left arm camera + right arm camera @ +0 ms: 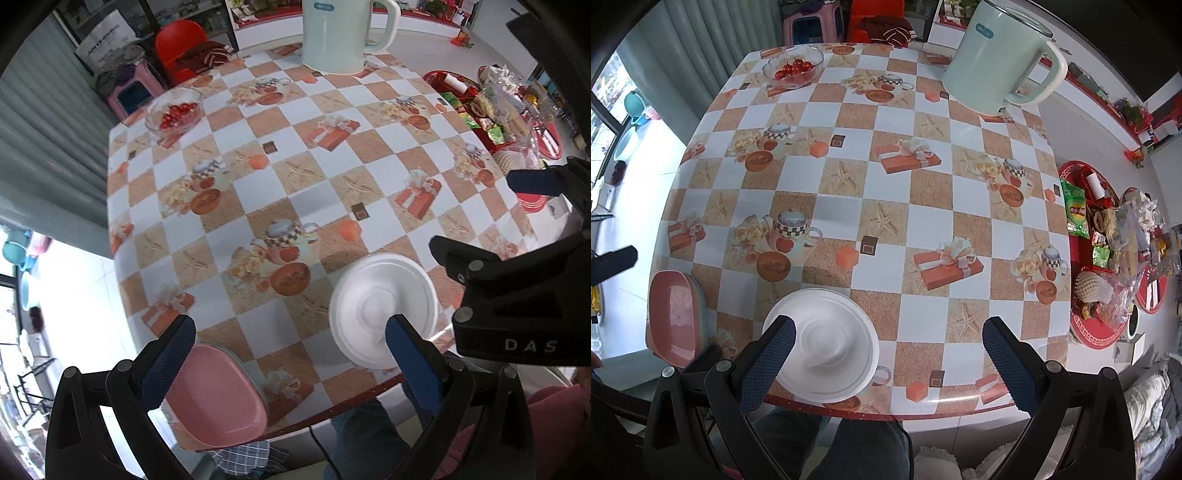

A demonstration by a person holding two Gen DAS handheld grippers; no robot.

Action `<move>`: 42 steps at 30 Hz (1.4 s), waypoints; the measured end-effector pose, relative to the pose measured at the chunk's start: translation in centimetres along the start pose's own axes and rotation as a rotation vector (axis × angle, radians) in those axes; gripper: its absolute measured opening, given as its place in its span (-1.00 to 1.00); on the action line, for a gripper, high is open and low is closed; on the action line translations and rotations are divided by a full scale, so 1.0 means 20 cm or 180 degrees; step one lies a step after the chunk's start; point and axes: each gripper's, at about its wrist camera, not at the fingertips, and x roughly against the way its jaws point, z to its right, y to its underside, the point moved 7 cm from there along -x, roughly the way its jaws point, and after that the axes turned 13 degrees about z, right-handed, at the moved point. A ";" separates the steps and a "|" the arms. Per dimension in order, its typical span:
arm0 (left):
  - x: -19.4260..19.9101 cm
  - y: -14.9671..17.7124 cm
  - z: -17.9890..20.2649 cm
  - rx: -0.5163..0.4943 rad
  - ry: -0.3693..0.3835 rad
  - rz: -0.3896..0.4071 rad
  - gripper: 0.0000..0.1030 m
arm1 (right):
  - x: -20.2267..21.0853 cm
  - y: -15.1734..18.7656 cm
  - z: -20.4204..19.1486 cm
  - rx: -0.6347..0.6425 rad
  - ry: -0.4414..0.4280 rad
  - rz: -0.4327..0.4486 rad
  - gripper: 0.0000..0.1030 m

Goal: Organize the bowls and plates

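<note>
1. The left gripper [291,347] has its fingers spread and holds nothing.
2. The right gripper [888,347] is spread too, also holding nothing.
3. The white bowls [822,345] stand upside down near the front edge of the tabletop [886,192].
4. The pink plates [674,314] lie stacked at the left corner, apart from the bowls.

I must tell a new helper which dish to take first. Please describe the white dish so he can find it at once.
Start at the checkered table and go to its near edge. The white dish lies upside down there, right of the pink plate. It alone is round and white.
</note>
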 end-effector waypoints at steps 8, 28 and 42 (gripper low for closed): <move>0.01 0.00 0.01 -0.0062 -0.0106 0.0001 1.00 | -0.01 0.02 0.01 0.0004 -0.0026 -0.0065 0.97; 0.00 0.00 0.02 -0.0048 -0.0130 -0.0009 1.00 | -0.03 0.05 0.03 -0.0048 -0.0034 -0.0131 0.97; 0.00 0.01 0.03 -0.0063 -0.0134 -0.0012 1.00 | -0.03 0.05 0.03 -0.0053 -0.0043 -0.0148 0.97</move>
